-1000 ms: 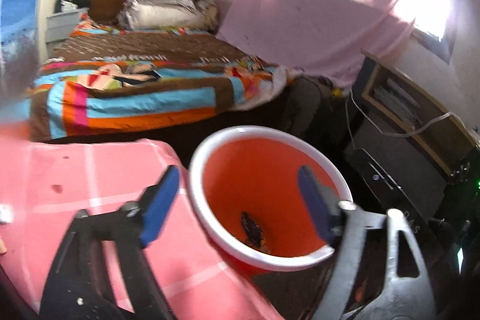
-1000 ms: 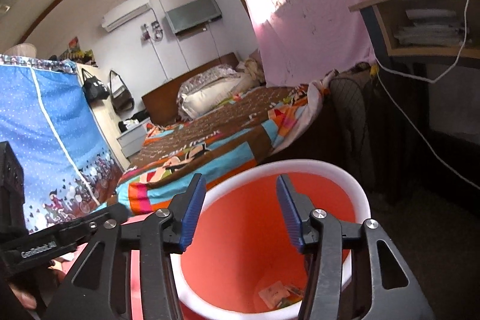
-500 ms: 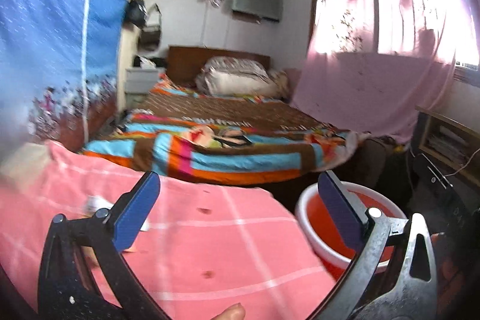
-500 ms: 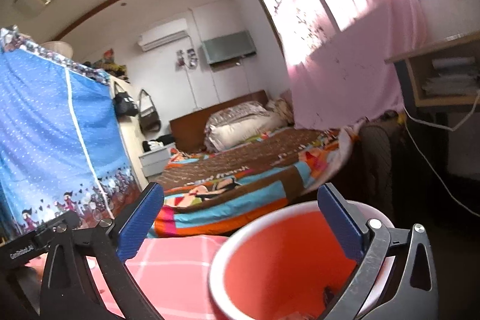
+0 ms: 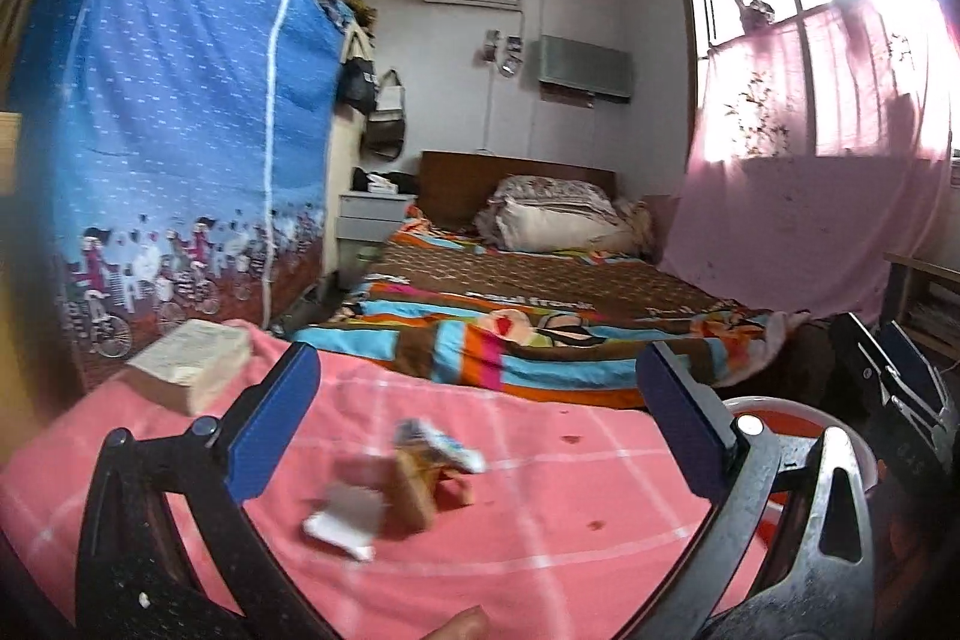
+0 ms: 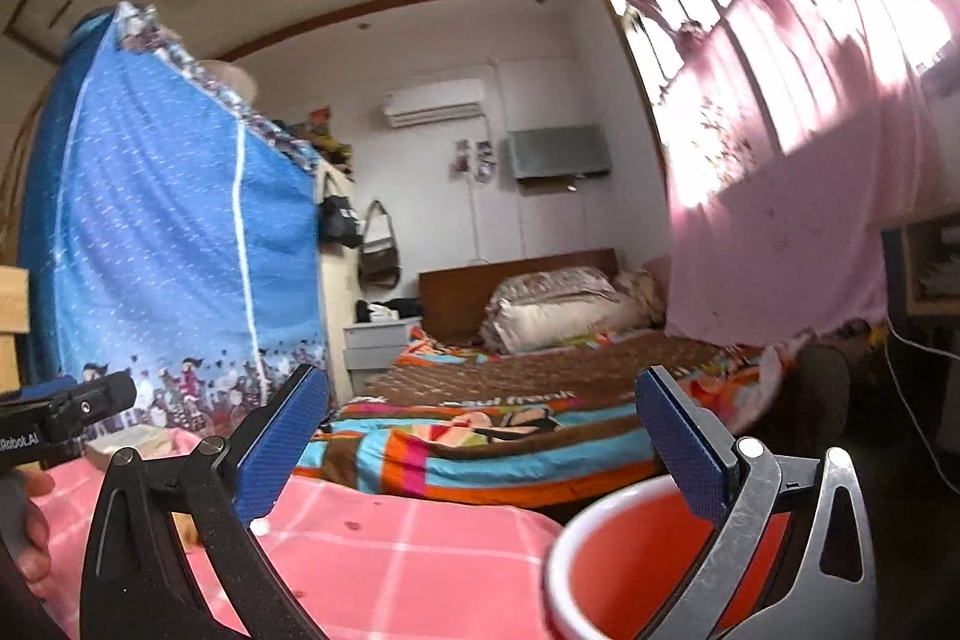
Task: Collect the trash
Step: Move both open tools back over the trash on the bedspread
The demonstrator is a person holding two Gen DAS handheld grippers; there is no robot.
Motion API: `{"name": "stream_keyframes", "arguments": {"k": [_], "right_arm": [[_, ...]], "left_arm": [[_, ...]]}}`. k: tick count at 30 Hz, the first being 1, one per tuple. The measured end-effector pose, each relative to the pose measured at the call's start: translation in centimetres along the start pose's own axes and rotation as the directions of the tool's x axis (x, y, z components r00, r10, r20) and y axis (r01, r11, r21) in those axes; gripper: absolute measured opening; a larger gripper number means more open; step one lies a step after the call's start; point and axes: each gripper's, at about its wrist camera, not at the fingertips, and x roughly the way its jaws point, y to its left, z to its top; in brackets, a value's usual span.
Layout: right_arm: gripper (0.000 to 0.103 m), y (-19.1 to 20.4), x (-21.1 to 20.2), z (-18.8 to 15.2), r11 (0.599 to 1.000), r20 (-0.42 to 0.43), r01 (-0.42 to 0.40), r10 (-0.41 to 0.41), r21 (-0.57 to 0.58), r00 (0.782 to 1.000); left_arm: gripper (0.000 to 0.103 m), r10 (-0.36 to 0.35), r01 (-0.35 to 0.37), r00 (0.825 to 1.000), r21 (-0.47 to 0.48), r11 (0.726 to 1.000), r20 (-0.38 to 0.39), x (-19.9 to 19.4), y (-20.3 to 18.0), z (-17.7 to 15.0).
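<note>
In the left wrist view my left gripper (image 5: pixel 480 424) is open wide and empty over a pink checked tablecloth (image 5: pixel 540 538). A blurred heap of trash lies between and below its fingers: a white wrapper (image 5: pixel 345 523), a tan piece (image 5: pixel 414 484) and a blue-and-white packet (image 5: pixel 441 442). The orange bin with a white rim (image 5: pixel 780 409) shows at the right edge. My right gripper (image 6: pixel 480 436) is open and empty too, pointing level across the room, with the orange bin (image 6: pixel 636 568) below its right finger. The left gripper's body (image 6: pixel 66 415) shows at the far left.
A thick book (image 5: pixel 192 364) lies at the table's far left corner. Behind stand a blue fabric wardrobe (image 5: pixel 180 148), a bed with a striped blanket (image 5: pixel 540 334), and a pink curtain (image 5: pixel 810 232). A thumb tip (image 5: pixel 462 625) shows at the bottom edge. Dark equipment (image 5: pixel 888 382) stands at the right.
Both grippers swung left and tilted up from over the bin toward the table. The right jaws widened from half open to wide. The trash heap came into the left view.
</note>
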Motion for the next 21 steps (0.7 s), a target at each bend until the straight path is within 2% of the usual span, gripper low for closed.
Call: {"name": "stream_keyframes", "arguments": {"k": [8,11,16,21], "right_arm": [[0.103,4.5,0.1,-0.8,0.993,0.019,-0.105,0.107,-0.062,0.994],[0.103,6.3,0.2,-1.4,0.985,0.002,-0.148,0.149,-0.084,0.989],[0.103,8.7,1.0,-2.5,0.964,-0.069,-0.238,0.231,-0.114,0.97],[0.103,10.9,1.9,-3.8,0.955,-0.138,-0.253,0.233,-0.153,0.963]], "left_arm": [[0.103,0.126,-0.126,0.992,-0.008,0.992,0.017,-1.8,5.3,-0.7],[0.103,0.157,-0.156,0.988,-0.02,0.988,0.01,-2.3,7.2,-1.0],[0.103,0.14,-0.14,0.99,-0.027,0.99,-0.019,-2.5,9.1,-1.7],[0.103,0.111,-0.113,0.991,-0.019,0.993,-0.079,-1.9,9.9,-2.8]]}}
